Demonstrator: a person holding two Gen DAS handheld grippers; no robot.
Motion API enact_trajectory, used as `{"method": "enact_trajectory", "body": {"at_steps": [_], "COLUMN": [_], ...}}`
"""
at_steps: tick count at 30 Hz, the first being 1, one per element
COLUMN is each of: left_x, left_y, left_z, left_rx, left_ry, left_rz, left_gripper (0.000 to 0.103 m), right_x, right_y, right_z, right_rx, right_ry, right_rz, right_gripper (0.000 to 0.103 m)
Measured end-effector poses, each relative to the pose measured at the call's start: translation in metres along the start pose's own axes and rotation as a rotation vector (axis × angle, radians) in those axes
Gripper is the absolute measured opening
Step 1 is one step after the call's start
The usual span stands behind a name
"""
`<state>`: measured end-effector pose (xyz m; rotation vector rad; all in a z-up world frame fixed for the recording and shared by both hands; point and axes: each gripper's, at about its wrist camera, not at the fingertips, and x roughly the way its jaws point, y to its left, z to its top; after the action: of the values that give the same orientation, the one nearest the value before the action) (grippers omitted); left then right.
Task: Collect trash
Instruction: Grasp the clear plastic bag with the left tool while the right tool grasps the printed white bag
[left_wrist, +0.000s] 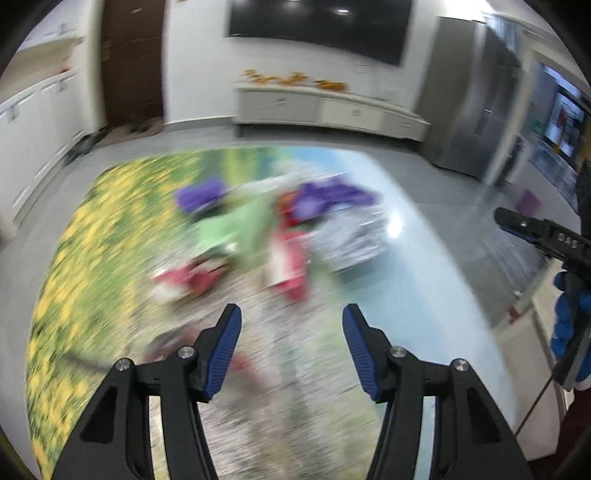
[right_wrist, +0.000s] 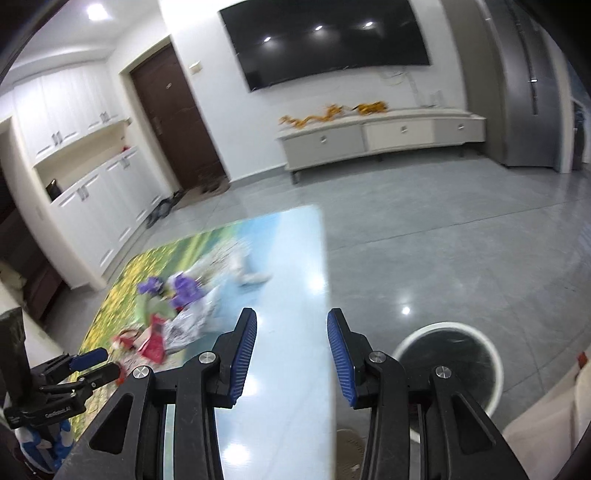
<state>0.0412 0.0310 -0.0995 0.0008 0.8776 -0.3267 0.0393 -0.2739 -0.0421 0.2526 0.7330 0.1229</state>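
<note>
A pile of wrappers lies on the picture-printed table: purple, green, red and silver pieces, blurred by motion. The pile also shows in the right wrist view. My left gripper is open and empty, just short of the pile. My right gripper is open and empty above the table's right edge. A round white-rimmed bin with a dark liner stands on the floor to the right of the table.
A white TV cabinet stands against the far wall under a wall TV. White cupboards line the left wall beside a brown door. Grey tiled floor surrounds the table. A sofa edge is at bottom right.
</note>
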Motion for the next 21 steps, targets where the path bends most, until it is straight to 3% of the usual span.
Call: {"method": "enact_trajectory", "body": {"at_steps": [6, 15, 21], "left_x": [0.008, 0.029, 0.035], "left_y": [0.037, 0.045, 0.043], "left_z": [-0.019, -0.025, -0.026], "left_rx": [-0.122, -0.148, -0.15], "left_ry": [0.05, 0.093, 0.105], "left_rz": [0.024, 0.036, 0.017], "left_gripper": [0.055, 0.054, 0.035], "right_x": [0.053, 0.11, 0.127], "right_y": [0.041, 0.067, 0.061], "right_z": [-0.008, -0.01, -0.012], "right_rx": [-0.017, 0.004, 0.069], "right_ry": [0.107, 0.21, 0.249], "right_rz": [0.107, 0.18, 0.193], "right_gripper": [0.038, 0.038, 0.034]}}
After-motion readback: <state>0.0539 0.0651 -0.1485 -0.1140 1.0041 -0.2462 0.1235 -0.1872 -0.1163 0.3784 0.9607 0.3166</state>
